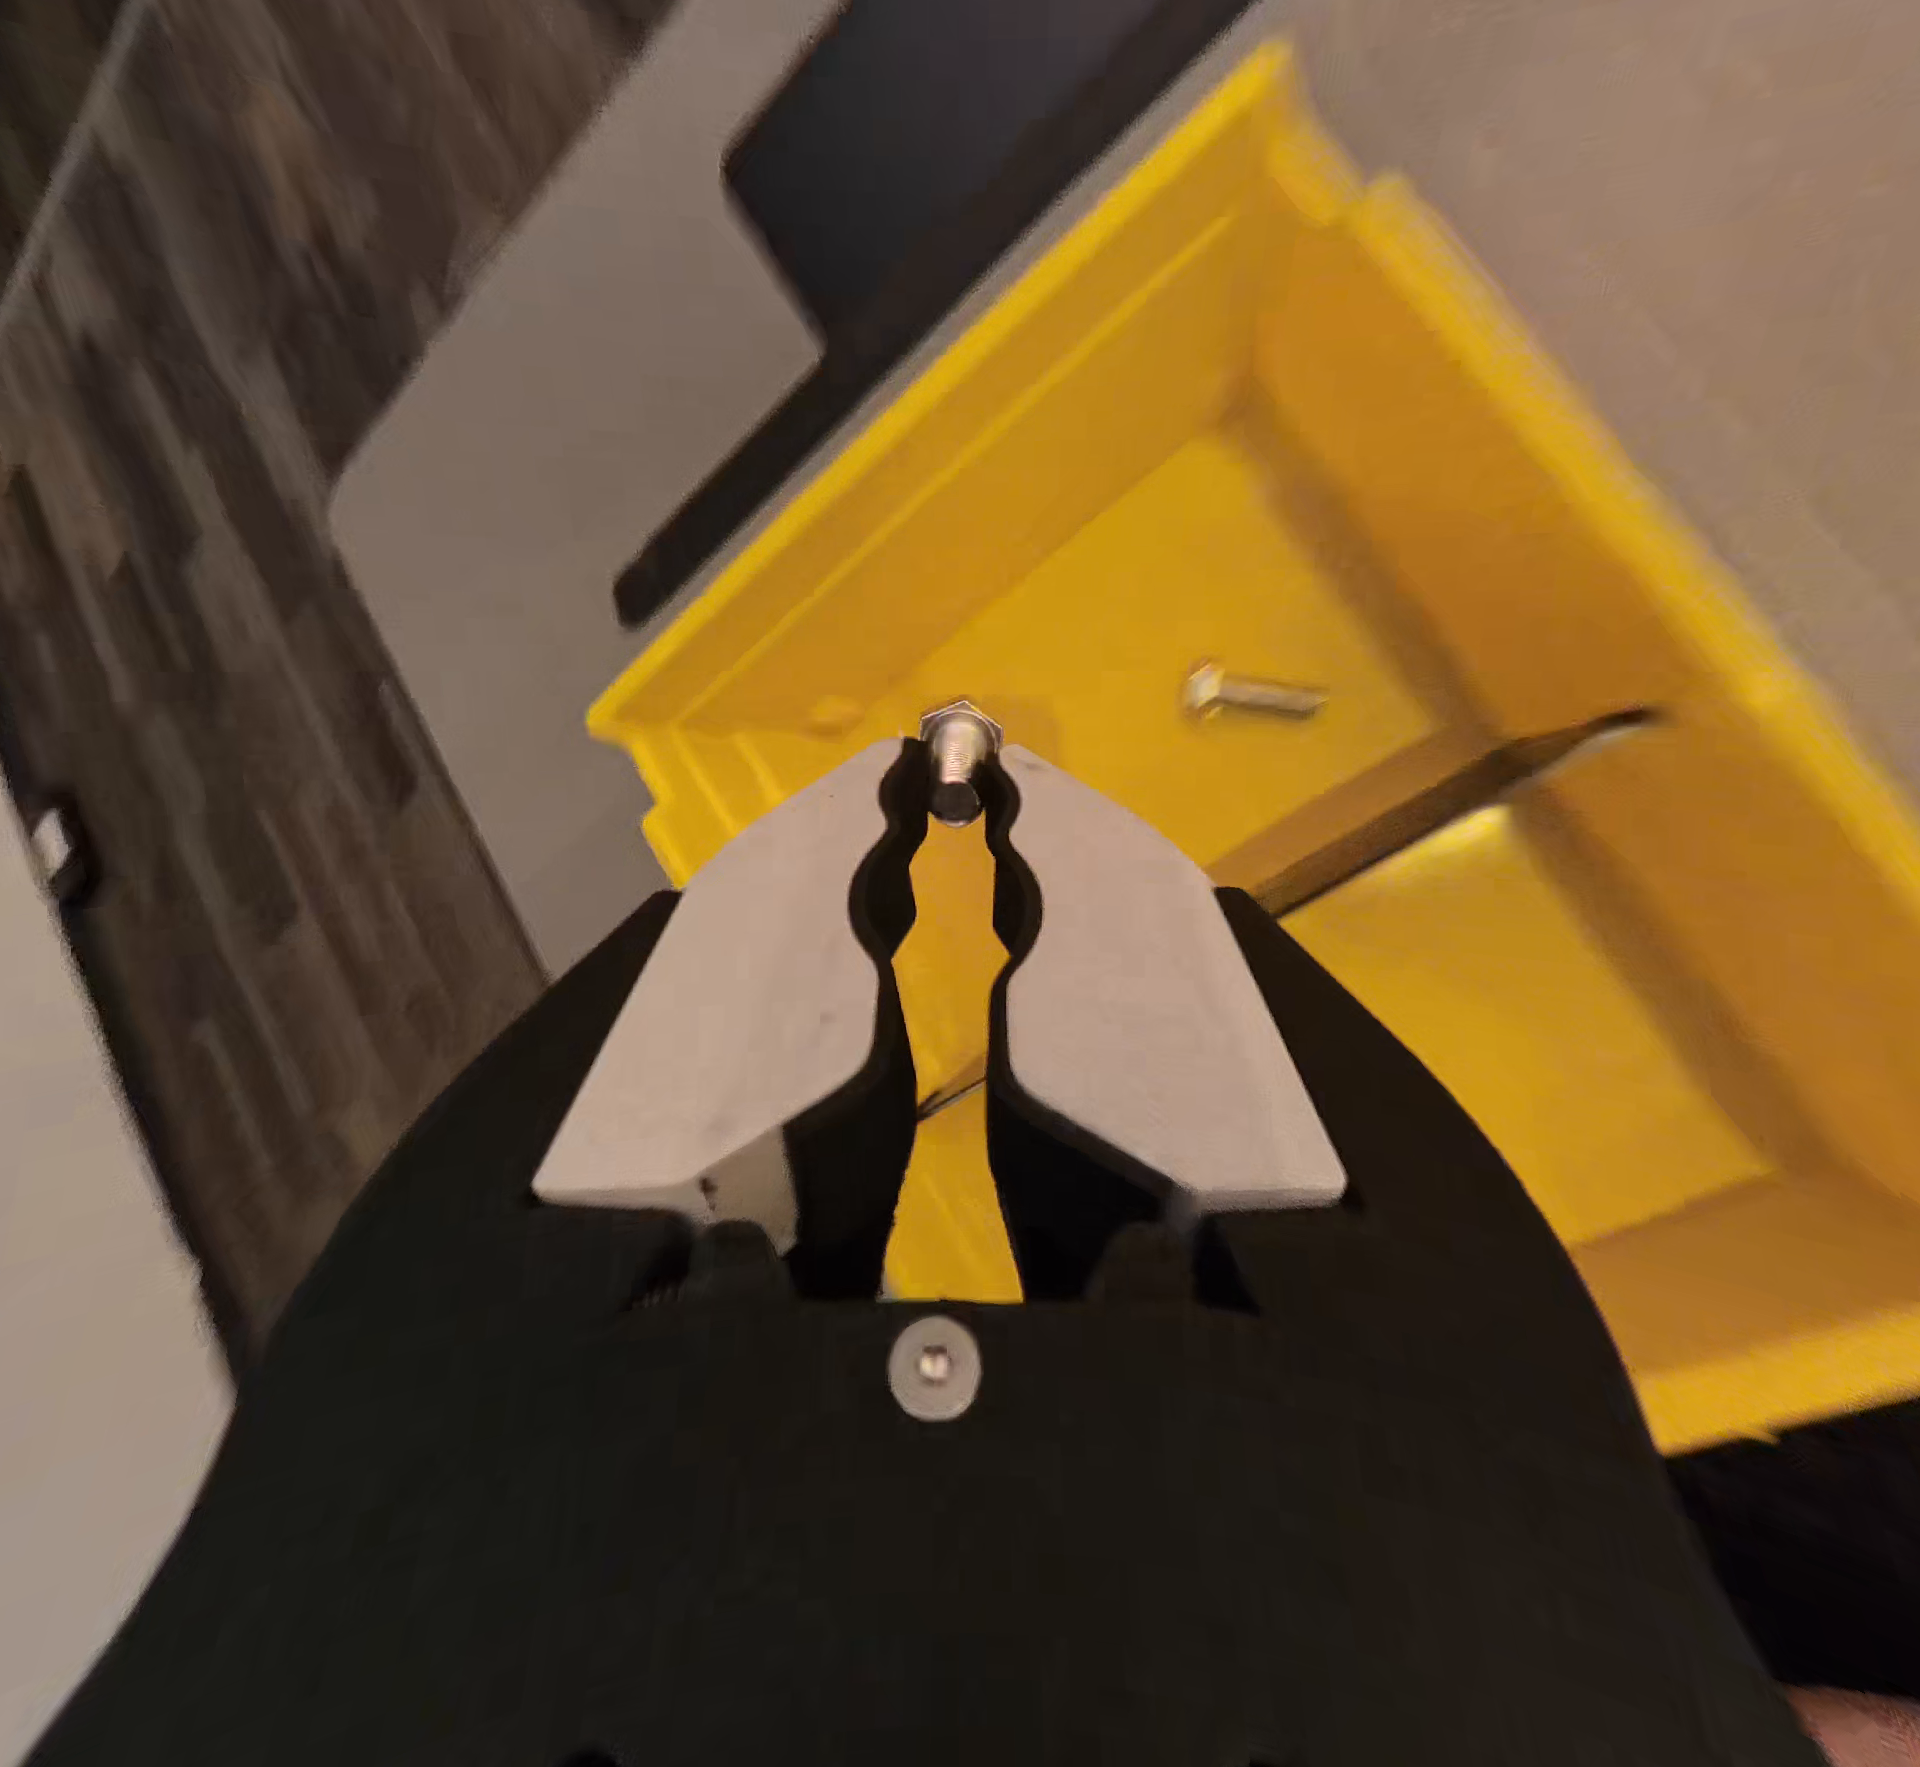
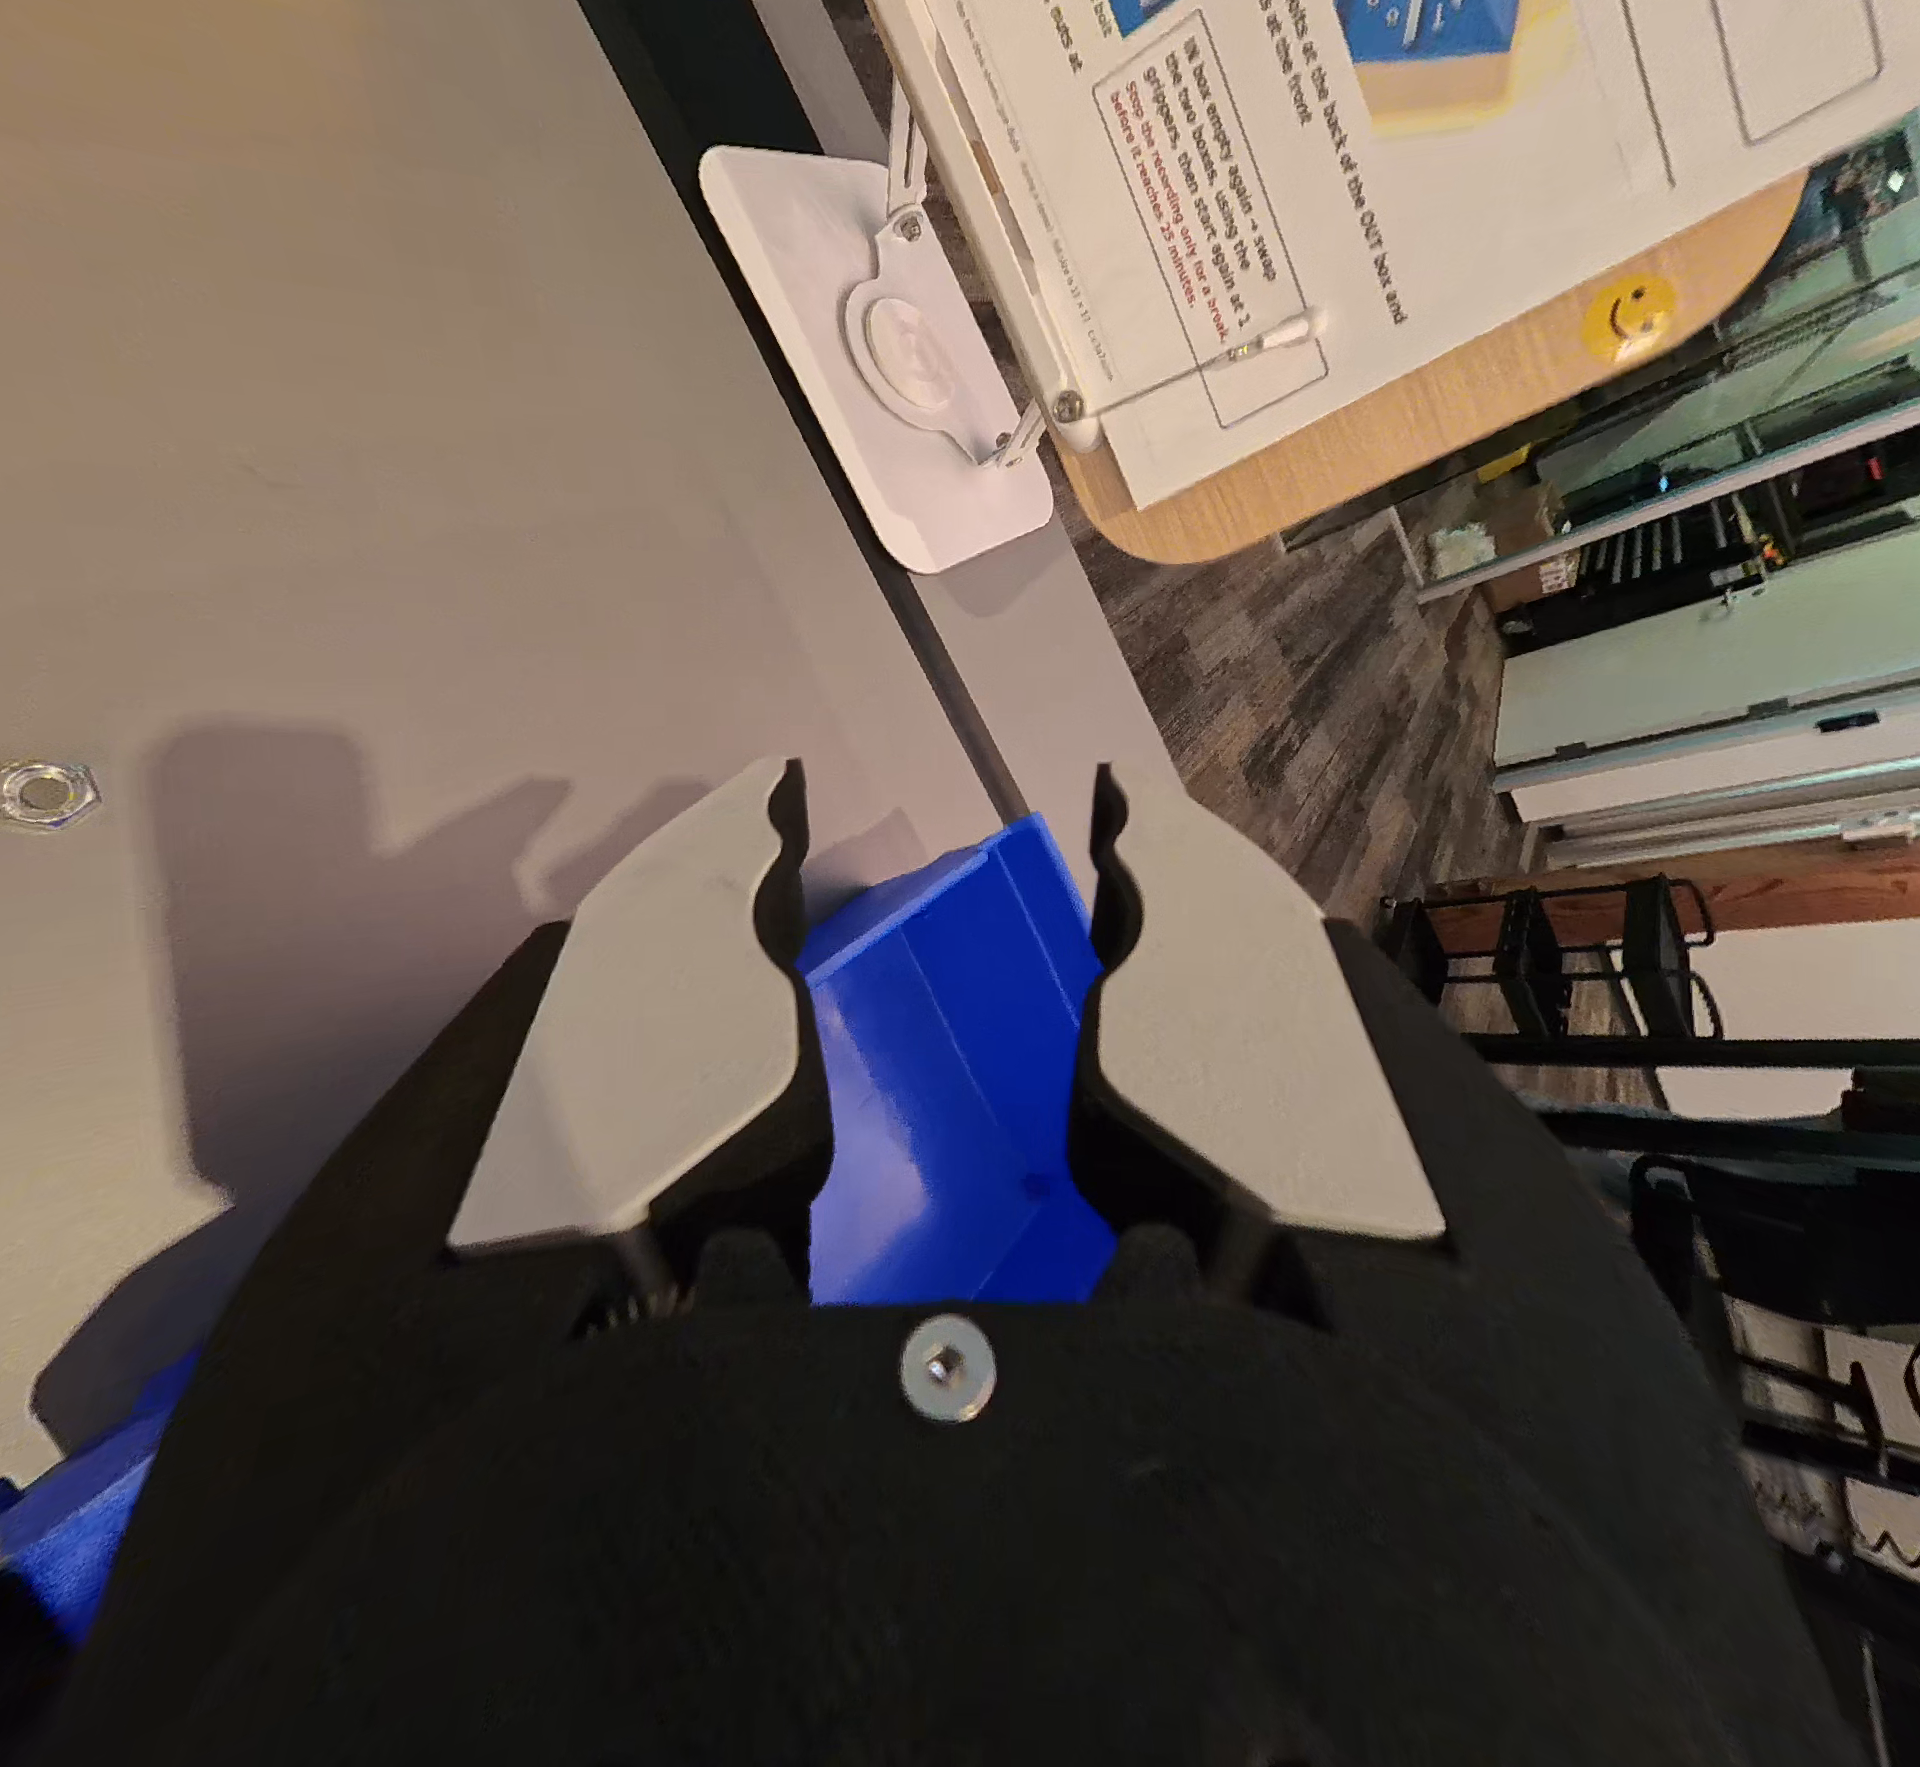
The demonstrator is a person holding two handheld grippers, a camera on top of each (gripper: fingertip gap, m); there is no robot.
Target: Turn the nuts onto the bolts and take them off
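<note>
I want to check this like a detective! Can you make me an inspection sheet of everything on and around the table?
Surface: grey table, with a dark strip running across it.
Job's things: a bolt gripped by its shank, head pointing away; a loose bolt lying in the yellow bin, which has a divider; a blue bin under the right hand-held gripper.
Clutter: a clear hexagonal piece flat on the table; a white stand holding an instruction sheet.
Grippers: left hand-held gripper shut on the bolt; right hand-held gripper open and empty.
Cables: nothing seen.
Surroundings: patterned carpet, black shelving, glass partitions.
</note>
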